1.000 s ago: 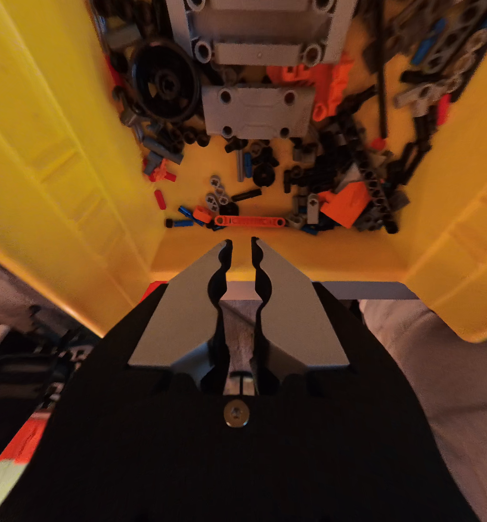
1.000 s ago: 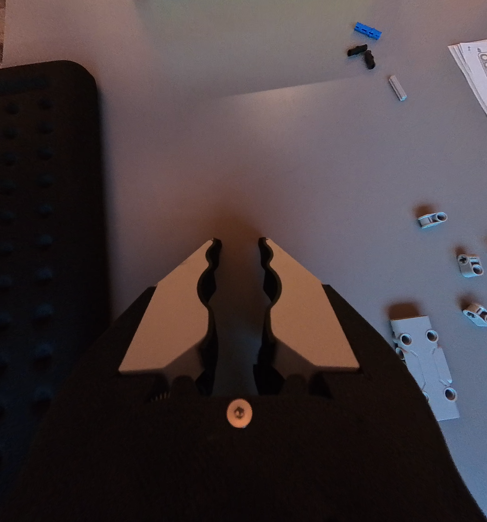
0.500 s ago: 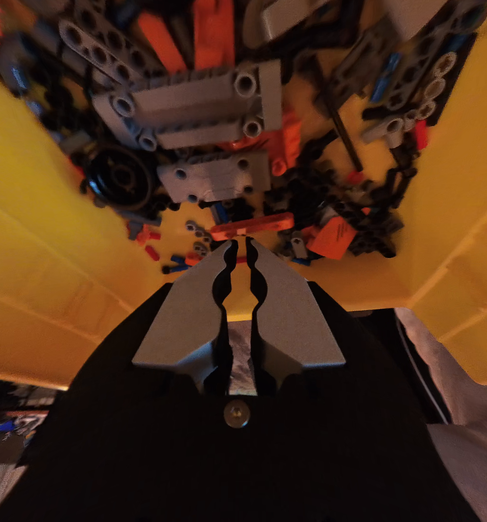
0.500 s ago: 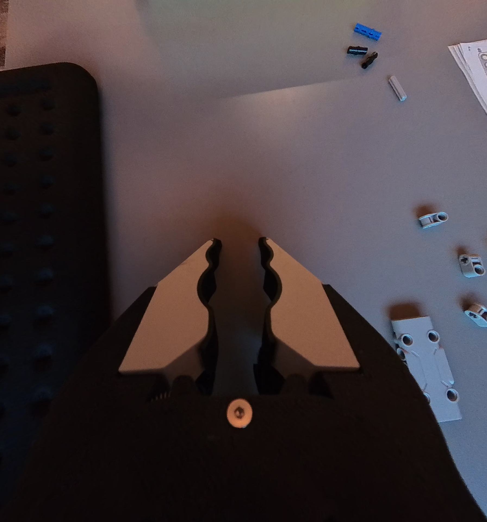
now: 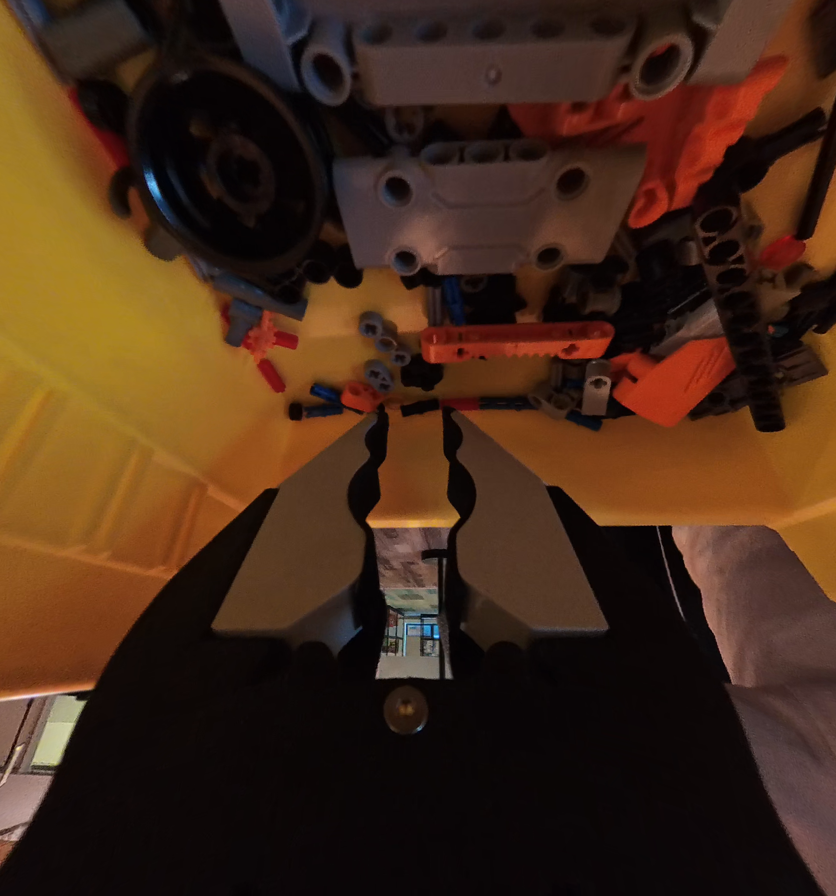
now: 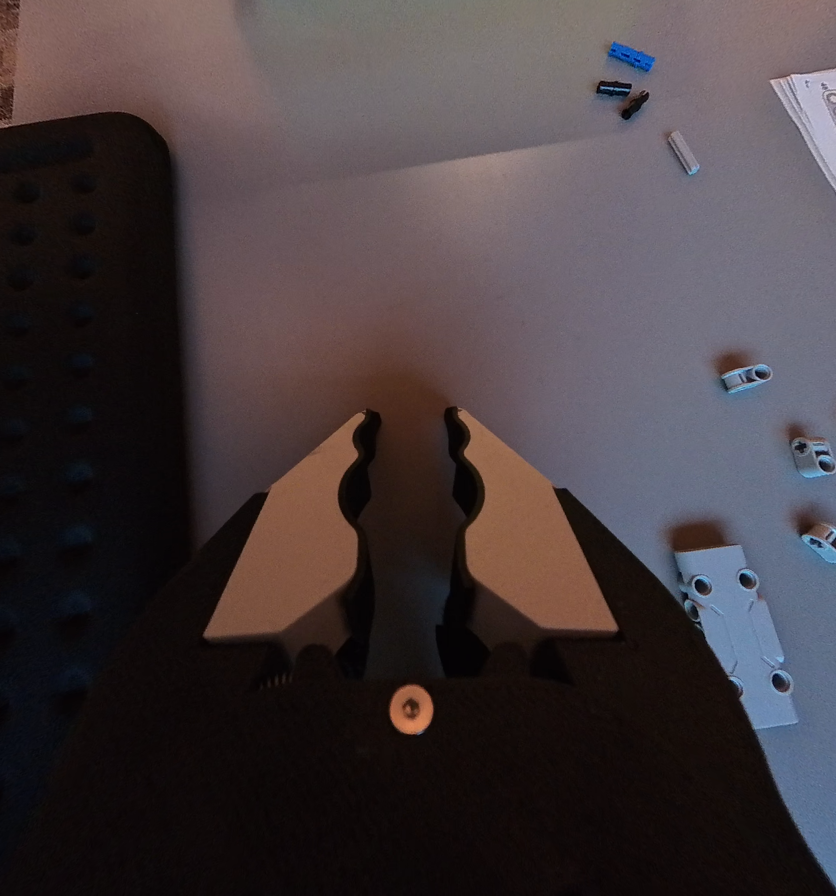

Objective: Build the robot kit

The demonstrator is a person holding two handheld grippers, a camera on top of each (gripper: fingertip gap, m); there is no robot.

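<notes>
Yellow bin (image 5: 115, 436) holds left tongs (image 5: 412, 412), parted around black pin (image 5: 418, 408); right tongs (image 6: 412, 412) gape empty

Left close inside bin (image 5: 91, 436); right above table (image 6: 454, 242)

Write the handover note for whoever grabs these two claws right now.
Left claw: open, empty, tips low inside the yellow bin, a small black pin lying between them, not gripped. Just beyond: orange toothed beam, grey panel, black wheel.
Right claw: open, empty, over bare grey table, touching nothing. To its right lie a grey panel piece, small grey connectors, a blue pin and printed sheets; a black studded mat on its left.
Done: several parts lie out on the table. Left: nothing is gripped yet.
</notes>
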